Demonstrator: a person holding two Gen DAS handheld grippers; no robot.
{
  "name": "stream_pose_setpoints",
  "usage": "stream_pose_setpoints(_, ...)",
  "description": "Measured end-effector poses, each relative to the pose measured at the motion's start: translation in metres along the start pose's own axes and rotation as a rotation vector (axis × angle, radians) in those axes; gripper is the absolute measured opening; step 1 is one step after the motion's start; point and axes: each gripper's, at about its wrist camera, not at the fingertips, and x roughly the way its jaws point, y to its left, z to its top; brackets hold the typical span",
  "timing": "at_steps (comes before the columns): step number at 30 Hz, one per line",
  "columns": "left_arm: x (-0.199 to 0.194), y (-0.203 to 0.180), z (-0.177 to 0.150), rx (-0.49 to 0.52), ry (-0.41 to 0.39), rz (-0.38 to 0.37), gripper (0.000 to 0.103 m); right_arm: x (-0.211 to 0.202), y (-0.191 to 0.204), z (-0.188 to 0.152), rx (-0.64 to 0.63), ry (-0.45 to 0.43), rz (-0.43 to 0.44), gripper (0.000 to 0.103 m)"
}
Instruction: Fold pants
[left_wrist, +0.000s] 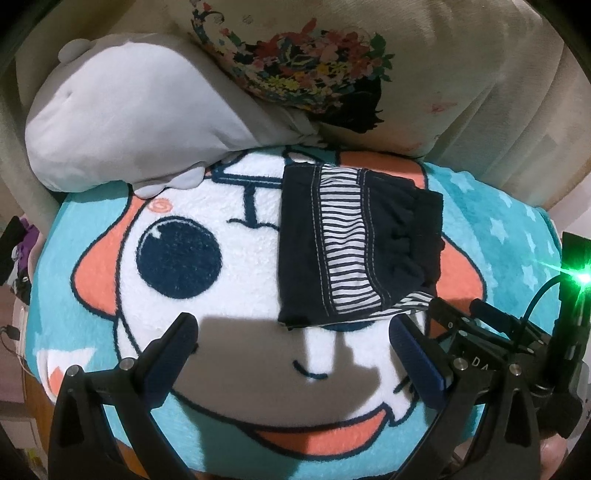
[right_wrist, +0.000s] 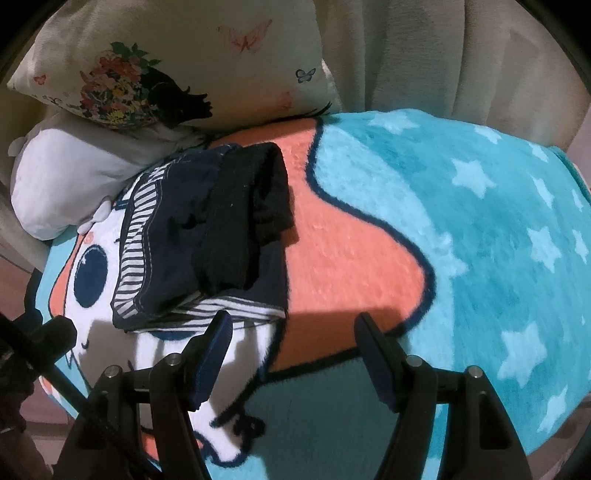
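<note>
One pair of dark navy pants (left_wrist: 351, 243) with a blue-and-white striped panel lies folded into a compact bundle on a fleece blanket (left_wrist: 498, 229), its black elastic waistband (right_wrist: 255, 206) turned up on the side toward the orange and teal part of the print. The bundle covers one eye of the cartoon face on the blanket, while the other large navy eye (left_wrist: 180, 258) shows just beside it. Below the near edge of the pants, the left gripper (left_wrist: 293, 334) hangs with its fingers spread wide and nothing between them, its shadow falling across the white fleece. The right gripper (right_wrist: 295, 332) is likewise spread wide and empty, its left finger close to the striped lower hem of the pants and its right finger over the orange patch. Behind the bundle, a white-and-grey plush toy (left_wrist: 122, 118) rests against a cream pillow (right_wrist: 207, 59) printed with flowers and butterflies, and pale curtains (right_wrist: 424, 51) hang beyond the blanket's star-patterned teal edge.
</note>
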Motion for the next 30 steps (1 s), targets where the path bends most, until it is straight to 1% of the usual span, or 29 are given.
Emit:
stream_pose_setpoints(7,0.006,0.003,0.002,-0.027,0.009,0.016,0.103,0.007,0.001,0.006,-0.023,0.01,0.011,0.073)
stream_pose_setpoints(30,0.019,-0.004,0.007,-0.027,0.043,0.028,0.103,0.012,0.0,0.011,-0.066,-0.005,0.006,0.074)
